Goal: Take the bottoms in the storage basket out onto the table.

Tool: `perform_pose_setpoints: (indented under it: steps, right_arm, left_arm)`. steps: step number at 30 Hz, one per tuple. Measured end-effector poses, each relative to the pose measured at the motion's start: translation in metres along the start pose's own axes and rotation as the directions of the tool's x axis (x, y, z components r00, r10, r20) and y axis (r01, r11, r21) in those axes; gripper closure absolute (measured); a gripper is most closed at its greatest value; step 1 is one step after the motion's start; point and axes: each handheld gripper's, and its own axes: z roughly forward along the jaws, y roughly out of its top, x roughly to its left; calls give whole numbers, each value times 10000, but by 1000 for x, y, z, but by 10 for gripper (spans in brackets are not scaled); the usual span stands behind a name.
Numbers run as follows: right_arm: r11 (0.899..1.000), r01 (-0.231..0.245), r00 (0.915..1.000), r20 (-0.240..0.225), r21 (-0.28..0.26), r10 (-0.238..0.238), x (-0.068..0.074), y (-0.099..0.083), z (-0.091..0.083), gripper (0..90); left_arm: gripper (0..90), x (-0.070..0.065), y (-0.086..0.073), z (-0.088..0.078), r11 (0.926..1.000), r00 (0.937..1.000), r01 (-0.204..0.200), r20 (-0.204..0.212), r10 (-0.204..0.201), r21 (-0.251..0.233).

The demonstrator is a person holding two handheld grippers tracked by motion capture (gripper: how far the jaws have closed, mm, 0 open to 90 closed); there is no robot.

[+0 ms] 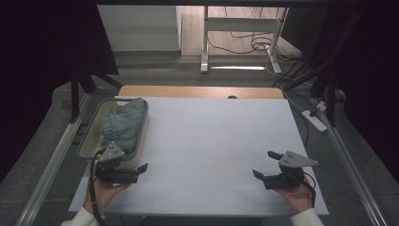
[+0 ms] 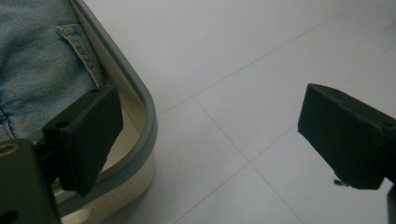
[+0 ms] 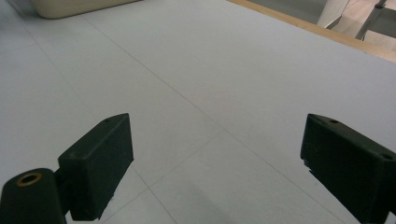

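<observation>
Jeans [image 1: 123, 125] lay bunched in cream tub [image 1: 89, 141] at counter's [image 1: 216, 136] left edge, long axis running near-to-far. Left gripper [image 1: 135, 165] hovered beside tub's near corner, jaws spread, empty. Right gripper [image 1: 267, 164] well apart, jaws spread.

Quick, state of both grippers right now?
Left gripper: open, holding nothing, beside the tub of jeans.
Right gripper: open, empty.

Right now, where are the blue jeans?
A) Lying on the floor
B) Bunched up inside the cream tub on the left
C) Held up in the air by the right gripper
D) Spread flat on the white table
B: the jeans lie crumpled inside the cream tub at the left of the table, and the left gripper beside it has open jaws with nothing between them.
</observation>
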Motion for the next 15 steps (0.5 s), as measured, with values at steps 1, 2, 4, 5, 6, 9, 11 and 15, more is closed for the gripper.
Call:
perform_pose_setpoints:
  steps: [1, 2, 4, 5, 6, 9, 11, 15]
  right_arm:
    - [10000, -10, 10000, -7, 17, 10, -1, 0, 0, 93]
    - [10000, -84, 10000, 39, -6, 84, -2, 0, 0, 94]
    - [10000, -83, 10000, 49, -19, 84, -2, -1, 0, 94]
    - [10000, -59, 10000, 39, -8, 59, -2, -1, 0, 94]
    - [10000, -58, 10000, 37, -11, 58, -2, -1, -1, 94]
    - [10000, -78, 10000, 49, 17, 78, -2, 0, -1, 94]
    - [9999, -162, 9998, 68, 10, 162, -3, 0, -1, 94]
    - [9998, -174, 9998, 86, -3, 174, -3, 0, -1, 94]
  left_arm:
    - [79, 0, 0, 0, 10000, 10000, 2, 3, -2, 4]
    - [79, 0, 0, 0, 10000, 10000, -9, -8, 9, -9]
    - [79, 0, 0, 0, 10000, 10000, -26, 24, 26, -16]
    - [79, -1, 0, 0, 10000, 10000, -46, 26, 46, -4]
    - [79, -1, 0, 0, 10000, 10000, -66, 37, 66, 9]
    - [79, -2, 1, 1, 9999, 9999, -131, 61, 130, 52]
    - [79, -3, 1, 1, 9998, 9998, -184, 64, 184, 67]
    - [80, -3, 2, 1, 9998, 9998, -193, 71, 192, 61]
